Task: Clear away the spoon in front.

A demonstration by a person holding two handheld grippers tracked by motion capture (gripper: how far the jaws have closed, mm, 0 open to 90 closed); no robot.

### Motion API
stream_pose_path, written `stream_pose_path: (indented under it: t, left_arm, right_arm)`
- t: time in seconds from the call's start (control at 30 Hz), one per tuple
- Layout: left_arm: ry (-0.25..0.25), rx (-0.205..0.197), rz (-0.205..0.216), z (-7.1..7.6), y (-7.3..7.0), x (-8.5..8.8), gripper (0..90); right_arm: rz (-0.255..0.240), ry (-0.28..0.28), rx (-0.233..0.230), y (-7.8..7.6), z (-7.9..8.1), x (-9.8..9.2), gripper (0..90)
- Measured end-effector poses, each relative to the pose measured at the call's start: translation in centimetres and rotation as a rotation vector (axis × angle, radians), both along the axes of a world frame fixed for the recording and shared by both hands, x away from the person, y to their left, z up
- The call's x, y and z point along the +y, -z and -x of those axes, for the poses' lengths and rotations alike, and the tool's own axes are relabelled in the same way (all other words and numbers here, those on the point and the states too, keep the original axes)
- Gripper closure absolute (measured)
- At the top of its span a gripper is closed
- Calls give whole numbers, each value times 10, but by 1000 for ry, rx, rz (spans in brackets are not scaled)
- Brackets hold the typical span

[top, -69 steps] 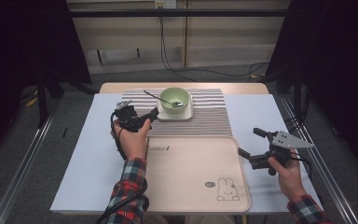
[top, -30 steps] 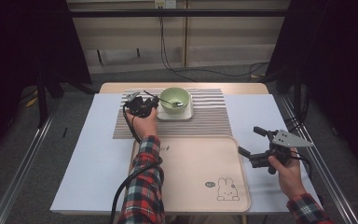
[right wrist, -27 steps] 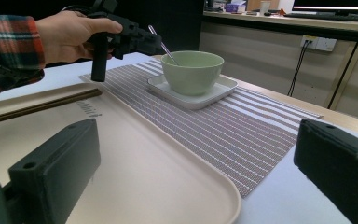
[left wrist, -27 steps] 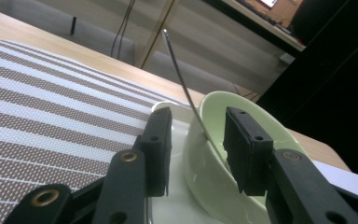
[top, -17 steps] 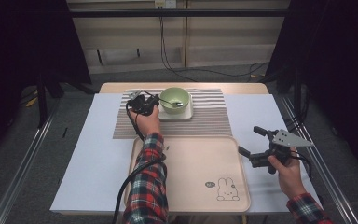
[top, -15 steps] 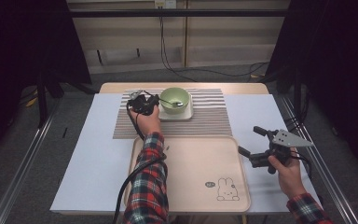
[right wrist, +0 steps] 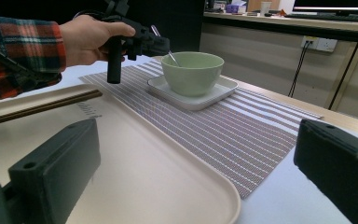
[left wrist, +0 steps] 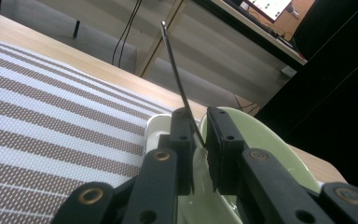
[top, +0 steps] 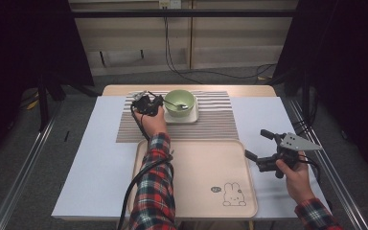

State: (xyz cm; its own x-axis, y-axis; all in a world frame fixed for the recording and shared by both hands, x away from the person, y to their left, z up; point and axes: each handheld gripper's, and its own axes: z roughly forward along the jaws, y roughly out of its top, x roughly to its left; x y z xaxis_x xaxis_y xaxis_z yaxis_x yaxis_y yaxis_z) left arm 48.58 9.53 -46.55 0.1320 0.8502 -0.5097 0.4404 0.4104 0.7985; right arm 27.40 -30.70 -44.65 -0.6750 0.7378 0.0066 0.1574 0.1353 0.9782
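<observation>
A pale green bowl (top: pixel 191 98) stands on a white square saucer (top: pixel 191 118) at the back of the striped mat (top: pixel 220 125). A metal spoon (top: pixel 172 103) leans in it, handle pointing left. My left gripper (top: pixel 155 99) is at the bowl's left rim. Its jaws have just been closing, and the spoon handle (left wrist: pixel 175 70) runs slanting through the narrow gap that remains between them (left wrist: pixel 200 126). My right gripper (top: pixel 258 143) hovers beside the tray's right edge, open and empty; its jaws (right wrist: pixel 196 154) stand wide apart.
A beige tray (top: pixel 196 177) with a rabbit print lies at the table's near edge. Brown chopsticks (right wrist: pixel 42 108) rest on its left part. A white sheet (top: pixel 91 158) covers the table.
My left hand reached from the mat's left edge up to the bowl and settled at the spoon handle. The right hand stayed put.
</observation>
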Motion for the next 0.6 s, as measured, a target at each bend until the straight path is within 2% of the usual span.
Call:
stream_pose_path:
  t: [0.07, 0.3, 0.4, 0.47, 0.5, 0.6]
  left_arm:
    - [8, 3, 0, -1, 1, 0, 811]
    - [-16, -2, 21, -3, 1, -1, 802]
    - [-4, -4, 10, -4, 2, -1, 802]
    - [-7, -5, 31, -4, 1, -1, 820]
    - [-3, -5, 18, -5, 1, -1, 823]
    - [1, -9, 29, -5, -2, -2, 835]
  right_arm:
    - [0, -1, 0, 0, 0, 0, 0]
    - [1, 2, 0, 0, 0, 0, 0]
    - [1, 11, -4, 0, 0, 0, 0]
    - [-1, 12, -4, 0, 0, 0, 0]
    - [0, 11, -3, 0, 0, 0, 0]
    - [1, 12, -5, 0, 0, 0, 0]
